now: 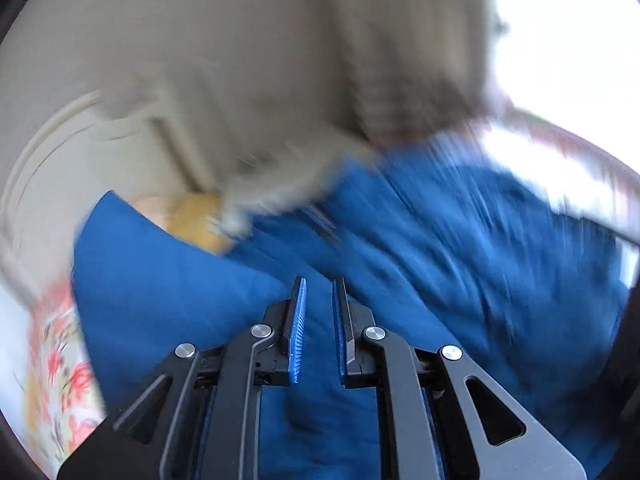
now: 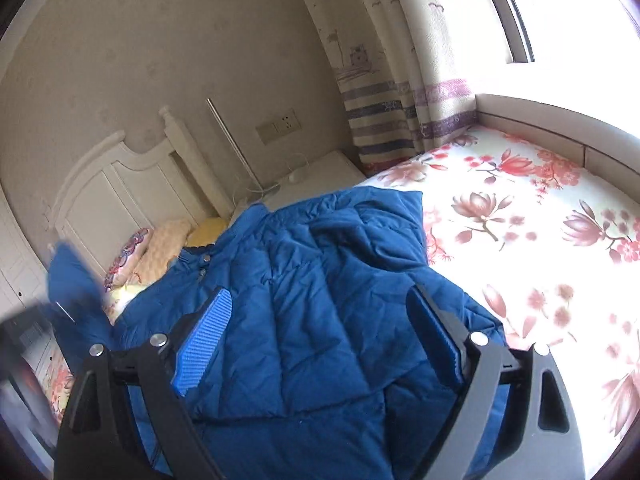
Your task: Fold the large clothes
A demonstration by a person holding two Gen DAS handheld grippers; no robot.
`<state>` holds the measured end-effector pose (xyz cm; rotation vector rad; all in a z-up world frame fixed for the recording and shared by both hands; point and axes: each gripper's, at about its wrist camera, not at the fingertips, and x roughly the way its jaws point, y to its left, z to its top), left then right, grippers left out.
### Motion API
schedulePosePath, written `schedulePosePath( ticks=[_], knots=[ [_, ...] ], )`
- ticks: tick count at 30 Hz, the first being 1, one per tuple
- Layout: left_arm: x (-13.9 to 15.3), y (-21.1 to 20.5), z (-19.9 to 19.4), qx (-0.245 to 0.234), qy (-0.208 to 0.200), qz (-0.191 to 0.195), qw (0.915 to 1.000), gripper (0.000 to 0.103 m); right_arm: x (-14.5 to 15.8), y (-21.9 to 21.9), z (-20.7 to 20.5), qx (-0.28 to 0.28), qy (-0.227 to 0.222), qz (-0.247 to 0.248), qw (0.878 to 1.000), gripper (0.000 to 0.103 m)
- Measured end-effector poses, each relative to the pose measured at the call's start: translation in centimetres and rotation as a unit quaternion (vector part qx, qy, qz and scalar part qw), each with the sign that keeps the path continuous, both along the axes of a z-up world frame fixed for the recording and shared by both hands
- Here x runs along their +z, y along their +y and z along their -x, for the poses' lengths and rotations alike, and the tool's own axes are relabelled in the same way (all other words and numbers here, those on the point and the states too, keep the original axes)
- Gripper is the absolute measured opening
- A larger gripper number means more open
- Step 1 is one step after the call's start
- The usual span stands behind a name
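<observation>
**Blue jacket under both tongs on the flowered bed**

The left gripper fills the bottom of its blurred view, its 2 blue-padded jaws drawn close with only a narrow slit between them; no cloth shows in that slit, so it is clenched on nothing visible. It points slightly downward over the blue quilted jacket, which spreads ahead of and beneath the fingers.

The right gripper is released, jaws spread wide and tilted down at the jacket's body, which lies between and beyond them without touching the pads. The jacket's collar lies ahead to the left, near the pillows and white headboard. The floral bedsheet stretches off to the right.
</observation>
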<state>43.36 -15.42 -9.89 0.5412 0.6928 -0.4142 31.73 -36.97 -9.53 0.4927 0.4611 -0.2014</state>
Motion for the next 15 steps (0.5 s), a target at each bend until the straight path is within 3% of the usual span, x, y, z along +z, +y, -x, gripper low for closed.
schedulePosePath(
  ticks=[1, 2, 3, 5, 8, 10, 13, 15],
  knots=[
    [-2.8, -1.4, 0.0, -0.015, 0.035, -0.033, 0.9987, 0.011, 0.0, 0.2, -0.1, 0.003, 0.003, 0.004, 1.000, 0.088],
    [-4.3, -2.1, -0.1, -0.012, 0.026, -0.058, 0.9979, 0.011, 0.0, 0.3, -0.3, 0.005, 0.006, 0.007, 1.000, 0.088],
    [-4.8, -2.5, 1.2, -0.016, -0.011, -0.068, 0.9975, 0.011, -0.1, 0.6, -0.4, 0.009, 0.009, 0.011, 1.000, 0.088],
    [-4.7, -2.4, 1.7, -0.021, -0.018, -0.076, 0.9967, 0.011, -0.2, 0.9, -0.5, 0.013, 0.012, 0.015, 1.000, 0.088],
    [-2.8, -0.3, 1.9, -0.025, 0.031, -0.027, 0.9988, 0.016, -0.4, 0.8, -0.4, 0.015, 0.012, 0.008, 1.000, 0.088],
    [-1.5, 0.9, 3.3, -0.027, 0.025, -0.001, 0.9993, 0.016, -0.5, 0.6, -0.4, 0.015, 0.010, 0.003, 1.000, 0.088],
    [1.3, 5.3, 5.7, -0.023, 0.024, 0.105, 0.9939, 0.019, -0.5, 0.7, -0.5, 0.018, 0.012, 0.004, 1.000, 0.088],
    [2.8, 9.1, 5.9, 0.016, 0.024, 0.185, 0.9824, 0.022, -0.5, 0.9, -0.5, 0.020, 0.013, 0.007, 1.000, 0.088]
  ],
)
